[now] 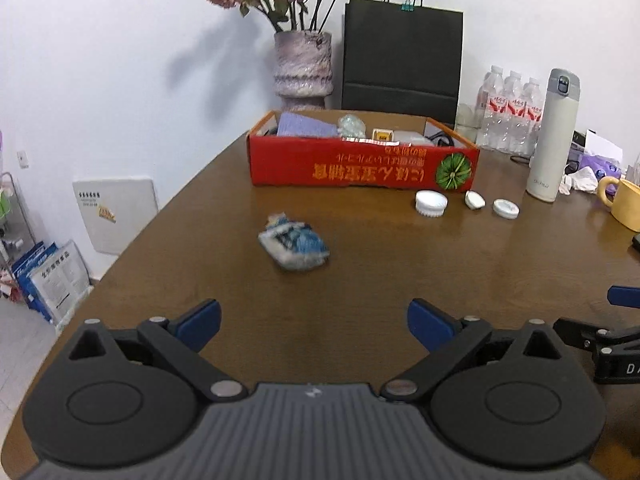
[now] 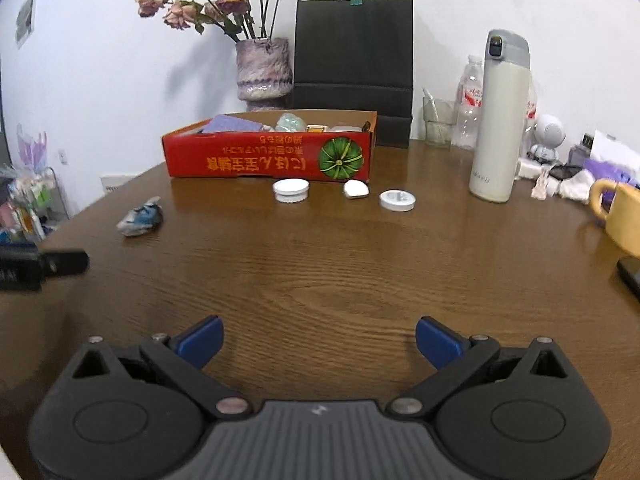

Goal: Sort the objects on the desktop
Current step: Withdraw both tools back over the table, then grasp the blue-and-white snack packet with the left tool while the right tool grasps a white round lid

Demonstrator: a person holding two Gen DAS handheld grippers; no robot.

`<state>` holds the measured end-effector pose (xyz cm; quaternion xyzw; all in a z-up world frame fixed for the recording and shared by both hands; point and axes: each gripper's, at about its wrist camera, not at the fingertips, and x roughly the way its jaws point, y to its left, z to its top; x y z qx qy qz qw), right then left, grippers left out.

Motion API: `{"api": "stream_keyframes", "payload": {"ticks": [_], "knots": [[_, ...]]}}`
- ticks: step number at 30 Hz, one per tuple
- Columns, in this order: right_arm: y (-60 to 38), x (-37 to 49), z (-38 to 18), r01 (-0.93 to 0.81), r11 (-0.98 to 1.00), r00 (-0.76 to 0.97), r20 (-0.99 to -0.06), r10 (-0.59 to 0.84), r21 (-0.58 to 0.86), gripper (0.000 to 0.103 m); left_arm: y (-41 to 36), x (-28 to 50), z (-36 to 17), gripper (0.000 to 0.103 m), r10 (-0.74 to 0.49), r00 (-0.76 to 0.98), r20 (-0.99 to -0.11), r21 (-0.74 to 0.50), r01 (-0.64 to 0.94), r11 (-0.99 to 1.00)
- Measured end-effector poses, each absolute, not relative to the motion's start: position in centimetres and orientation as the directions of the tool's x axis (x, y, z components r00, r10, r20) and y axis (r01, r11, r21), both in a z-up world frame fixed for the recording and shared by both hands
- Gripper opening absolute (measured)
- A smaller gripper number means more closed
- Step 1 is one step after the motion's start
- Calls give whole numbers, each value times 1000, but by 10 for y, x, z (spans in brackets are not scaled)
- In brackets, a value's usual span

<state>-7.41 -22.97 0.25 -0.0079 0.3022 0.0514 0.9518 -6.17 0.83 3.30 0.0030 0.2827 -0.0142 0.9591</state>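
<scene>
Fingers on both my grippers are spread wide with nothing between them: my left gripper point(image 1: 314, 320) and my right gripper point(image 2: 319, 338) each hover low over the brown wooden surface point(image 2: 320, 264). From my left view, a crumpled blue-and-white packet point(image 1: 294, 245) lies alone on the surface at about 12 o'clock, well apart from my fingers. Beyond it, toward 12 o'clock, stands the red cardboard box point(image 1: 360, 164), holding a purple item, a clear wrapper and other small things I cannot make out. Just in front of the box, at 1 o'clock, three small white pieces sit in a row: a ribbed white cap point(image 1: 431, 202), a tilted white lid point(image 1: 475, 200) and a flat white disc point(image 1: 506, 208). A tall white thermos point(image 2: 500, 120) stands at 2 o'clock in my right view.
</scene>
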Motion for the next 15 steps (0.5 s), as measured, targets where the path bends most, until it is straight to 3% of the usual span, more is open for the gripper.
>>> {"api": "stream_keyframes", "payload": {"ticks": [3,5,8,13,15], "knots": [[-234,-63,8,-117,993,817,-565,114,31,92,8,-47,36,97,-46,835,-548,-20,42,999],[-237,-53,11,-132,989,816,-560,144,63,92,7,-31,34,96,-65,826,-560,-36,54,998],[-234,-25,13,-148,985,807,-566,170,84,92,5,-5,29,85,-75,808,-584,-44,61,997],[-217,28,11,-184,981,796,-576,186,62,91,10,41,18,81,-75,768,-636,-46,59,997],[-209,50,10,-212,975,786,-582,208,62,90,15,57,15,72,-86,745,-661,-63,59,996]]}}
